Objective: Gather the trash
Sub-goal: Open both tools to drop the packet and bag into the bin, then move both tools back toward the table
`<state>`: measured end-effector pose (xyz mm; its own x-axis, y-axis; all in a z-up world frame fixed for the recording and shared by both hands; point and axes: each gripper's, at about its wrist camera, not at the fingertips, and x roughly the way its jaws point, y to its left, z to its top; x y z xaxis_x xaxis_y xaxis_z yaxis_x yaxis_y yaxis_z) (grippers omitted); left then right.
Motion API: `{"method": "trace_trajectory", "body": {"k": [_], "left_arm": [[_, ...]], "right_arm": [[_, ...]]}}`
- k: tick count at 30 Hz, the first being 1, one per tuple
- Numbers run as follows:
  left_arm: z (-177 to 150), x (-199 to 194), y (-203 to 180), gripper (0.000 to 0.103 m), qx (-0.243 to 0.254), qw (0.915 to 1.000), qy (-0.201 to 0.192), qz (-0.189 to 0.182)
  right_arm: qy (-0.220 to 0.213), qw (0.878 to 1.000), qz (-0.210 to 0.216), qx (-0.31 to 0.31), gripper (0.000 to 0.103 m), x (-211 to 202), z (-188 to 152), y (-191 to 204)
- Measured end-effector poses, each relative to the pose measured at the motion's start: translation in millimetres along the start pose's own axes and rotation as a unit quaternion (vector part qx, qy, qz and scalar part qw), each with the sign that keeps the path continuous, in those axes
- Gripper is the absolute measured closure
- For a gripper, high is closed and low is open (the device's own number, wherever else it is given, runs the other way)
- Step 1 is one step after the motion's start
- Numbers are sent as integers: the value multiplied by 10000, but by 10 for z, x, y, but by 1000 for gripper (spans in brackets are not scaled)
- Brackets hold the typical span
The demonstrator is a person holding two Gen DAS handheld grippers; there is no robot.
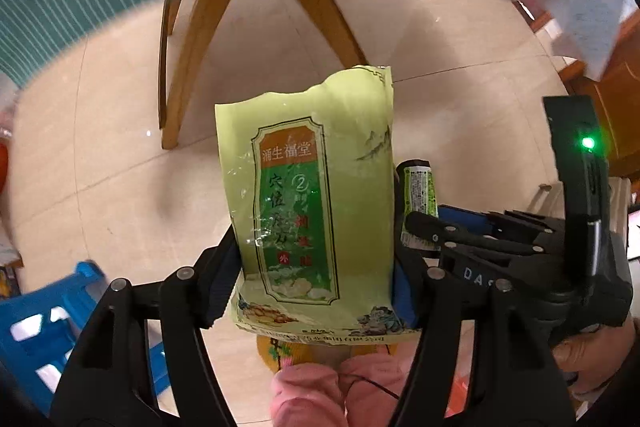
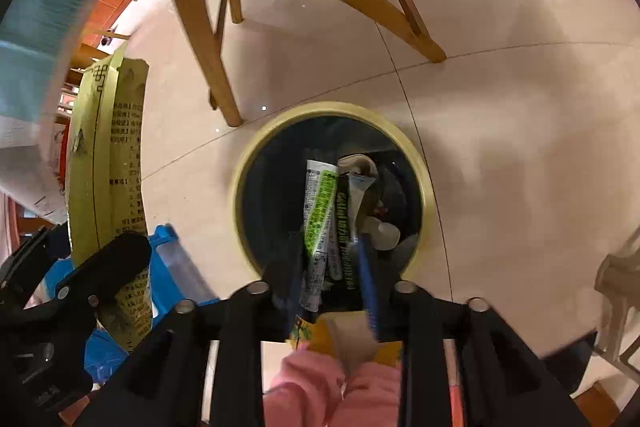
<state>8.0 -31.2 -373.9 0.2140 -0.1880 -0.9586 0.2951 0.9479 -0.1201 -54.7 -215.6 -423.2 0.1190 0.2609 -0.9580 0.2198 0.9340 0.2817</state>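
The green herbal packet (image 1: 308, 203) is clamped upright in the left gripper (image 1: 316, 283). The green-labelled tube (image 2: 320, 227) hangs between the right gripper's (image 2: 332, 291) part-open jaws, positioned over the yellow-rimmed bin (image 2: 424, 183) for disposal.

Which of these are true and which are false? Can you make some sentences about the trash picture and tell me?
1. The left gripper has a yellow-green packet between its fingers. True.
2. The trash bin is square with a red rim. False: it is round with a pale yellow rim.
3. The right gripper is right above the bin's opening. True.
4. The bin is empty inside. False: crumpled trash already lies in it.
5. A green and white tube sits between the right gripper's fingers. True.
6. The floor is covered in dark carpet. False: it is pale tile.
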Motion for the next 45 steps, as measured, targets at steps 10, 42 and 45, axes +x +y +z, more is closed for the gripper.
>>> {"method": "trace_trajectory", "body": {"k": [10, 42, 45], "left_arm": [[-3, 658, 47, 18, -50, 9995, 168, 270], [391, -1920, -108, 18, -448, 9967, -611, 278], [457, -2328, -105, 18, -530, 9964, -588, 304]], "right_arm": [[-20, 9999, -60, 144, 46, 475, 111, -172], [-631, 9971, 328, -276, 46, -1928, -36, 637], [-697, 9966, 293, -323, 46, -2346, -51, 792]]}}
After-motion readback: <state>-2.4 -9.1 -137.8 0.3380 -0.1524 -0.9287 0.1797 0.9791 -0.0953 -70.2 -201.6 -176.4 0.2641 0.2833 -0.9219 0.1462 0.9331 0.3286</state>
